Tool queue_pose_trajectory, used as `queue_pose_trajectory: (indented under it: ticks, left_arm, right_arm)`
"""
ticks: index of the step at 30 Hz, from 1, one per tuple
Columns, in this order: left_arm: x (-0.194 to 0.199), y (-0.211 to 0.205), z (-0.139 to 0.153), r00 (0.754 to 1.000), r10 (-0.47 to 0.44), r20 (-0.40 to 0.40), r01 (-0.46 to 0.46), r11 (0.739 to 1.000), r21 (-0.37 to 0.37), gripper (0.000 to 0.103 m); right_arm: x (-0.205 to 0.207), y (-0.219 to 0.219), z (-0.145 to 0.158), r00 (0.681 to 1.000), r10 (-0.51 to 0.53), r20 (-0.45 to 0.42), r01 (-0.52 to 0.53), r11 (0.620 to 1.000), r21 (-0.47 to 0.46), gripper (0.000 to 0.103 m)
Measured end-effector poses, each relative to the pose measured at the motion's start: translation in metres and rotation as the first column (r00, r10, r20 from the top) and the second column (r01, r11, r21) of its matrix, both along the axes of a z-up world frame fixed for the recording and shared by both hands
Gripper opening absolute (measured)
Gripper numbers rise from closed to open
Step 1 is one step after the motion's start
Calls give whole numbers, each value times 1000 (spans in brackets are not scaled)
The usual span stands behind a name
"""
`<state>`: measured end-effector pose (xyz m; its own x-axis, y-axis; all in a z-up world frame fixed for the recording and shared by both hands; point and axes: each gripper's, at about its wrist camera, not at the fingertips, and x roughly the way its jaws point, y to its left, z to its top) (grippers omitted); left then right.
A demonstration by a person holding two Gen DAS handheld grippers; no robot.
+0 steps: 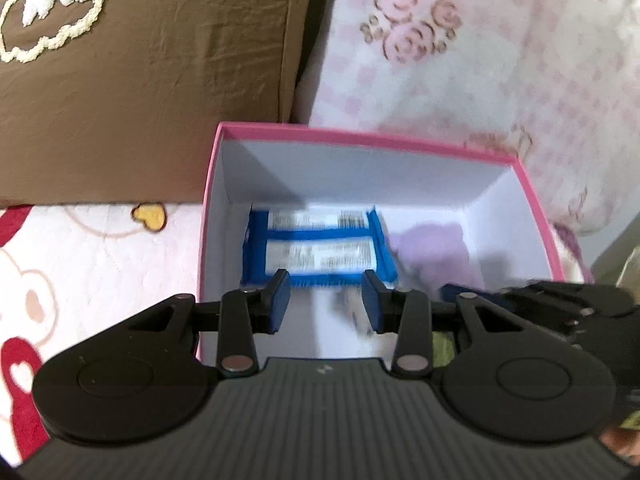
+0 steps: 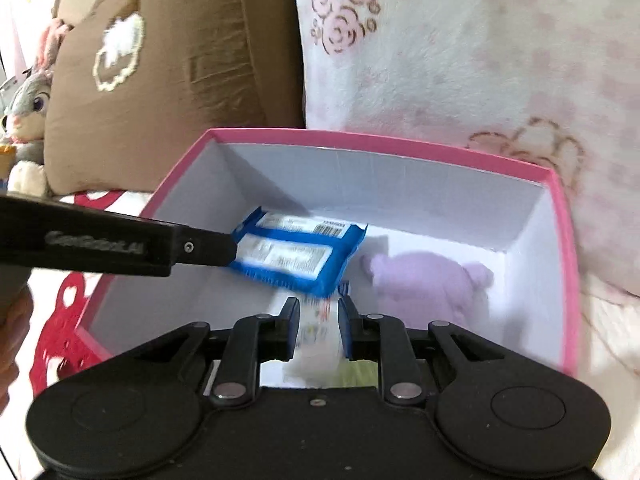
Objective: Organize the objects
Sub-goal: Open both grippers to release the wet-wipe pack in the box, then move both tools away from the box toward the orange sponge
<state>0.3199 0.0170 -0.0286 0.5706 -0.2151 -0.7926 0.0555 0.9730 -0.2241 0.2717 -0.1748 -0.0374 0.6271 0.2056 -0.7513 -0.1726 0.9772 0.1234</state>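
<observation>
A pink box (image 1: 360, 136) with a white inside lies open on a bed. On its floor are a blue packet with white labels (image 1: 316, 252), a purple plush toy (image 1: 436, 248) and a blurred white printed packet (image 1: 354, 312). My left gripper (image 1: 325, 300) hangs over the box's near side, open, its pads apart with nothing between them. In the right wrist view one of its fingers (image 2: 160, 248) reaches in from the left, with its tip at the blue packet (image 2: 296, 256). My right gripper (image 2: 319, 320) is shut above the white packet (image 2: 318, 340), which lies below it on the floor, beside the plush (image 2: 428, 284).
A brown cushion (image 1: 140, 80) and a pale floral pillow (image 1: 480, 60) stand right behind the box (image 2: 360, 138). A grey rabbit toy (image 2: 28, 108) sits far left. The box rests on a bedspread with red and pink cartoon prints (image 1: 80, 260). A hand (image 2: 12, 340) shows at the left edge.
</observation>
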Motion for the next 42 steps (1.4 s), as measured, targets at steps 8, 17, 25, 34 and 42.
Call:
queue_pose_trajectory:
  ticks: [8,17,25,34,42]
  left_arm:
    - [-46,-8,28,998,-69,-14,69,997,30,48]
    - [-93,-17,63,992,-123,-36,125,991,53,52]
    - [-135,-24,85,979,-202,-36,202,979,-2,60]
    - [-166,-28,73,968,-246,-52,246,969,-13,64]
    - [-174,-23,36,974,-213,-78,210,977,-37,75]
  right_arm:
    - [-57,3,45,998,54,27,-54,999,-1,33]
    - [-118,7,95,990,123,69,-121,992,-31,40]
    - [-170,10,114,983,161,89,-153,985,-82,47]
    - [-210,10,93,972,223,78,-214,971,-108,53]
    - [-220,19,52,960,268,78,-252,952,-172,61]
